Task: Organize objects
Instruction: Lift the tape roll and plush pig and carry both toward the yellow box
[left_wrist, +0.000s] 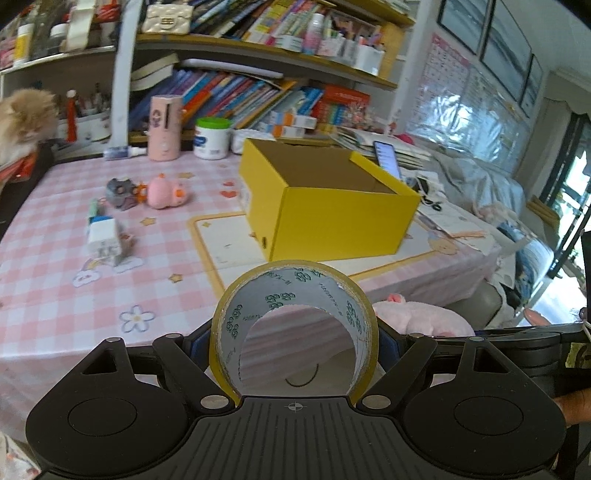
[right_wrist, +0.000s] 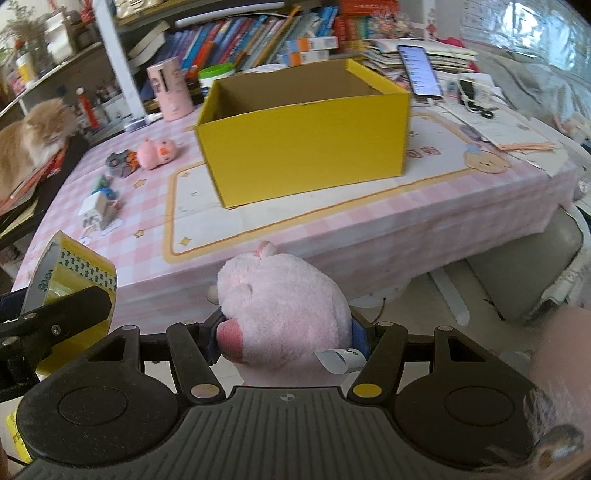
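Objects for tidying lie scattered on the pink checked worktop (left_wrist: 55, 295), and going from the left, a fluffy cat (left_wrist: 22, 122) sits at the far left edge, with a small white carton (left_wrist: 103, 240) near it and, farther in, a grey toy (left_wrist: 120, 192) touching a little pink pig figure (left_wrist: 166, 190). Behind them stand a pink cylinder (left_wrist: 165, 127) and a white tub with a green lid (left_wrist: 211, 137) against the bookshelf (left_wrist: 258, 48). Toward the middle, the left claw (left_wrist: 293, 343) is spread wide yet clamped on a roll of tape (left_wrist: 293, 321), its pads pressing the roll's outer sides, held upright off the near edge of the worktop. Beyond it, the open yellow box (left_wrist: 332, 218) rests on a cream mat (left_wrist: 218, 240), its mouth facing up and its inside apparently bare. To the right, the right claw (right_wrist: 286, 332) is nearly closed and squeezes a pink plush toy (right_wrist: 284, 302), also just short of the near edge; a paper tag hangs from it. A phone (right_wrist: 419, 70) leans far right behind the box. Judging by this, the step in hand is carrying both held things to the box. The next move calls for lifting each above the near wall, clearing the rim, and releasing inside without the two claws crowding each other.
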